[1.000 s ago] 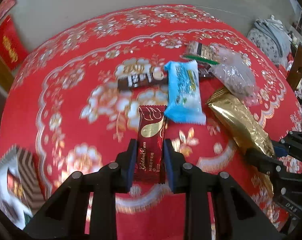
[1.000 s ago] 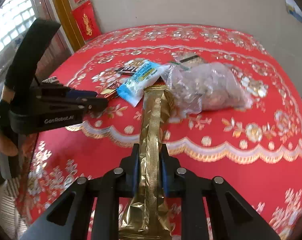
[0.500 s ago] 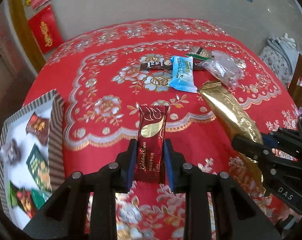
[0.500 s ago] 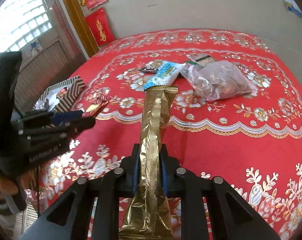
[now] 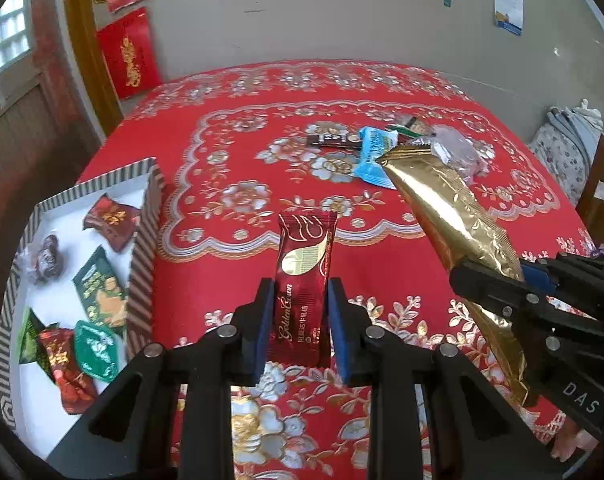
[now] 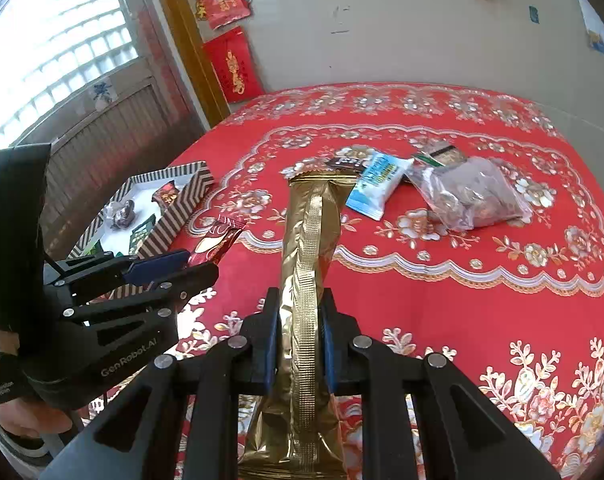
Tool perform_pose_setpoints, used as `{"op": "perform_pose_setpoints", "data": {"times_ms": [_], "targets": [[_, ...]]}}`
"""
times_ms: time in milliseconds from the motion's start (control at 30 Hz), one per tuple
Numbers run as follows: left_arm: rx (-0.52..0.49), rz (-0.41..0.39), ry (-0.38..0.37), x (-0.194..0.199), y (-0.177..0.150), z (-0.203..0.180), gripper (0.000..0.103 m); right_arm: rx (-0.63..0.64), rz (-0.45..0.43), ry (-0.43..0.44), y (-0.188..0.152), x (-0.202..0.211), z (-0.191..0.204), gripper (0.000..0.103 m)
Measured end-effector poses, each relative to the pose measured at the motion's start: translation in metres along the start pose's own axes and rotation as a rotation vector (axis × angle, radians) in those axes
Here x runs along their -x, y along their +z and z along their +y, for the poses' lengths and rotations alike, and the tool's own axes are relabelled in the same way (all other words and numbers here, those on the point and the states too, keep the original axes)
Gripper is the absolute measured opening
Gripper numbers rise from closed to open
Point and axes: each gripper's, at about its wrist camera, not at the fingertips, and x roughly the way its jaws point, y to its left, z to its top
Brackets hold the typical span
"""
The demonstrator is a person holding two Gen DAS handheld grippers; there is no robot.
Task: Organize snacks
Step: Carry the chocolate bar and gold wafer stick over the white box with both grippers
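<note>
My left gripper (image 5: 301, 312) is shut on a dark red candy wrapper (image 5: 303, 276), held above the red tablecloth. In the right wrist view that wrapper (image 6: 214, 245) sticks out of the left gripper (image 6: 182, 266) at the left. My right gripper (image 6: 300, 328) is shut on a long gold foil packet (image 6: 307, 264), lifted off the table; the same packet (image 5: 449, 216) crosses the right side of the left wrist view. A striped box (image 5: 142, 248) with several wrapped snacks inside sits at the table's left edge.
At the far middle of the table lie a light blue packet (image 6: 379, 184), a dark bar (image 5: 333, 140), a green-edged packet (image 6: 437, 156) and a clear bag of brown snacks (image 6: 477, 196). A wooden chair (image 5: 599, 188) stands at the right.
Both grippers have pulled back and up from the snack pile with their packets. The striped box has come into view at the left and grown larger.
</note>
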Motion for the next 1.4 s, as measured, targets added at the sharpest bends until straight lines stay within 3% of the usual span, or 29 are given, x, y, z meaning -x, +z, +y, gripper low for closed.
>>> {"op": "perform_pose_setpoints", "data": {"times_ms": [700, 1400], "targets": [[0.064, -0.034, 0.030, 0.023, -0.013, 0.036, 0.028, 0.079, 0.014, 0.046, 0.010, -0.007, 0.047, 0.017], [0.197, -0.055, 0.138, 0.049, -0.038, 0.131, 0.028, 0.236, 0.063, 0.145, 0.025, -0.040, 0.135, 0.017]]}}
